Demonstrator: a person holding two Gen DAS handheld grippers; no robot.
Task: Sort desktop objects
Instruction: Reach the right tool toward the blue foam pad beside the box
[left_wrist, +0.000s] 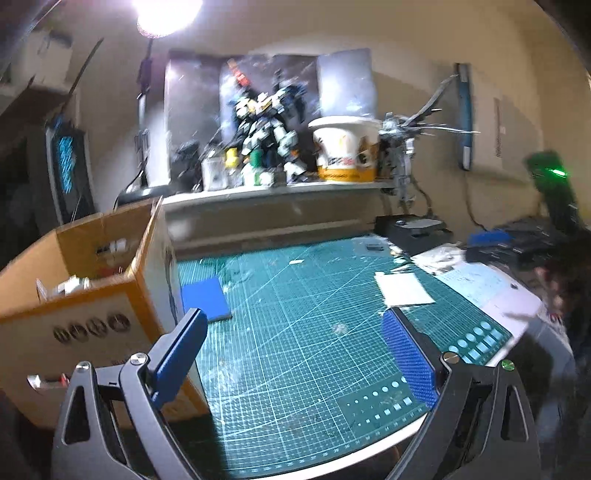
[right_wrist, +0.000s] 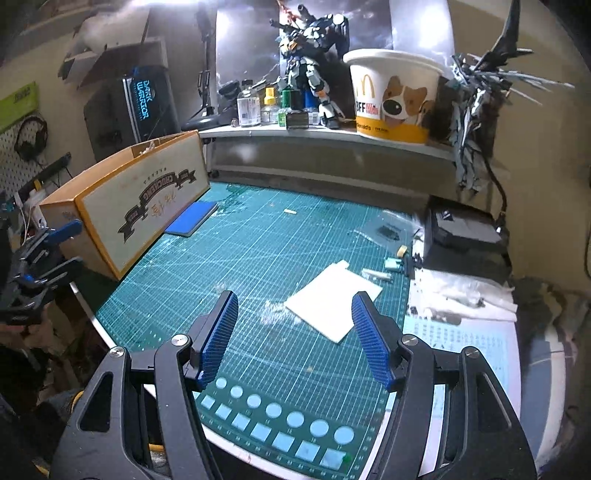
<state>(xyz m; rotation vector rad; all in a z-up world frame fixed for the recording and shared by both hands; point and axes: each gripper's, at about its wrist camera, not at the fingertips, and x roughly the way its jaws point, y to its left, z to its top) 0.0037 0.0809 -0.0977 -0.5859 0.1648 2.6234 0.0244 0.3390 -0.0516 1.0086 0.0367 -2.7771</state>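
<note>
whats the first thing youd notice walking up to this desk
Probably the green cutting mat that covers most of the desk, with a white sheet on it. Next, the robot model and the big paper bucket on the back shelf, and the cardboard box at the mat's left.

I'm looking at a cluttered hobby desk against a beige wall (left_wrist: 424, 44). A bright lamp (left_wrist: 166, 14) glares top left. A raised shelf (right_wrist: 332, 134) runs along the back under a dark poster (left_wrist: 266, 85). A pegboard (right_wrist: 14, 162) with headphones (right_wrist: 31, 138) hangs at far left.
</note>
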